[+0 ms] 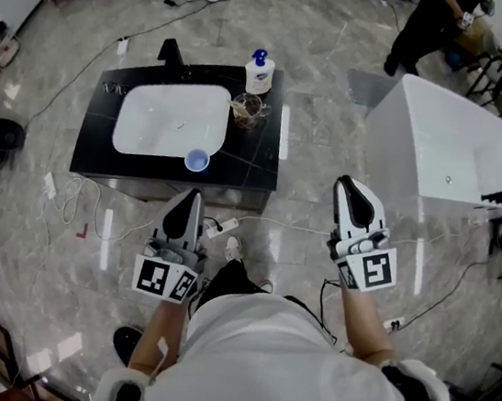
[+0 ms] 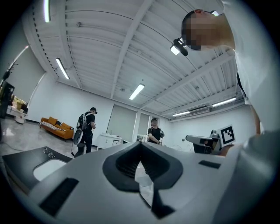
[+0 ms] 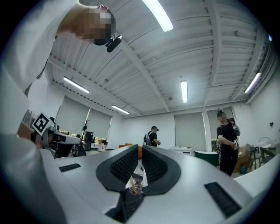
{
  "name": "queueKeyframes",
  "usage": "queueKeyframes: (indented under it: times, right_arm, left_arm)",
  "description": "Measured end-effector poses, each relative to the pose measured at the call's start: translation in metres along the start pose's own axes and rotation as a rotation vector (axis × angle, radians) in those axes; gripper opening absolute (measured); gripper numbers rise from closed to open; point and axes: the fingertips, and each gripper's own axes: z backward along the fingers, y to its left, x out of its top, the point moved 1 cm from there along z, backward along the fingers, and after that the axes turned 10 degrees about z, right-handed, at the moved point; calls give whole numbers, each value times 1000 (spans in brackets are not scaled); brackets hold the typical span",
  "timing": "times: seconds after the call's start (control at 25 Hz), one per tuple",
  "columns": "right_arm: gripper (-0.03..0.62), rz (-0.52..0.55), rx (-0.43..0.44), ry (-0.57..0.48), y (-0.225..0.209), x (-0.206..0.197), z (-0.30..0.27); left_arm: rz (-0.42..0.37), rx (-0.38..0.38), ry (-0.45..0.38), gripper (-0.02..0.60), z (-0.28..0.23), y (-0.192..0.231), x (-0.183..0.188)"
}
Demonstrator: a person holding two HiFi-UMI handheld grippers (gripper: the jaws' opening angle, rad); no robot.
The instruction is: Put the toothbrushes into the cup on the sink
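**Black counter ahead, both grippers closed with nothing in them**

Black stone makes up the sink counter [image 1: 145, 166], which stands on a grey marbled floor [image 1: 329, 39] with a white basin [image 1: 150, 125] set into it. A small blue cup [image 1: 197, 161] sits at the counter's front edge, just beside the basin's near right corner. A glass cup [image 1: 246, 109] stands at the basin's far right corner, close to a white soap bottle [image 1: 258, 75] with a blue pump. It holds something brownish, too small to tell for certain as toothbrushes. A black tap [image 1: 172, 52] rises behind the basin.

The left gripper [image 1: 188, 203] is held in front of the counter and points toward it. Its jaws are together at the tips, with nothing between them. The right gripper [image 1: 348, 192] is held well to the right, nearer a white bathtub [image 1: 442, 157]. Its jaws are drawn in to a thin slit and hold nothing. Neither gripper touches the counter or either cup.
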Motion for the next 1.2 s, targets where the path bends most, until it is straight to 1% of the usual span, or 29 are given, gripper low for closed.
queueKeyframes:
  times: [0.24, 0.44, 0.6, 0.92, 1.2]
  right_arm:
    - [51, 1, -4, -26, 2, 20, 27]
    - [49, -12, 2, -40, 8, 25, 45]
    - [48, -21, 20, -54, 12, 31, 56]
    - [46, -30, 52, -56, 23, 29, 73]
    - [46, -34, 65, -49, 32, 28, 77]
  left_arm:
    - [-2, -7, -5, 3, 17, -23, -2]
    - [-15, -16, -11, 3, 28, -39, -4]
    - [-24, -8, -17, 3, 41, -51, -4]
    - [-21, 15, -15, 2, 63, -64, -15]
    - [-18, 26, -8, 3, 73, -63, -19]
